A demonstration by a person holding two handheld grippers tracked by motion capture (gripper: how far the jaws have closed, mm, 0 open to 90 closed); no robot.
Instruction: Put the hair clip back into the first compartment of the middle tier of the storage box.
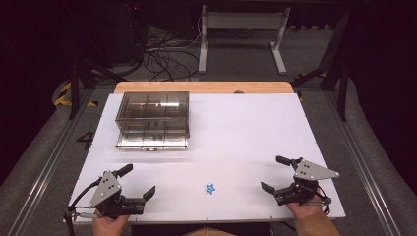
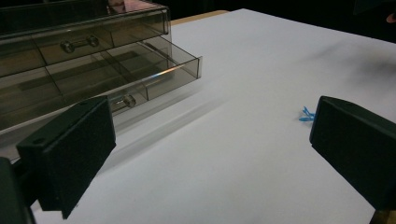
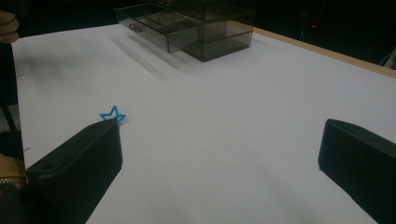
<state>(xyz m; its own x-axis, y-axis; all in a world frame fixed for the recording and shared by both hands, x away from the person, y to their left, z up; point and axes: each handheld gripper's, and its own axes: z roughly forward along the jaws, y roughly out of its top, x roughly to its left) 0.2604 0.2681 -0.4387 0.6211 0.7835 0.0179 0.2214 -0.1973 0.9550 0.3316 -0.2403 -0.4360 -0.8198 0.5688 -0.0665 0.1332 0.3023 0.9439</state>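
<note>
Blue star flat on table

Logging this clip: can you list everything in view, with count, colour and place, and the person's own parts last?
Table: one, white top with a wooden far edge, centre of the high view.
Drawer box: one, smoky clear plastic, far left of the table; its lower drawer is pulled out toward the person.
Star: one, small, blue, lying flat near the table's front edge, between the two claws.
Cables: a tangle, dark, on the floor beyond the table.
Frame legs: one pair, light grey, on the floor behind the table.
Left claw: one, black, front left, open, empty.
Right claw: one, black, front right, open, empty.
</note>
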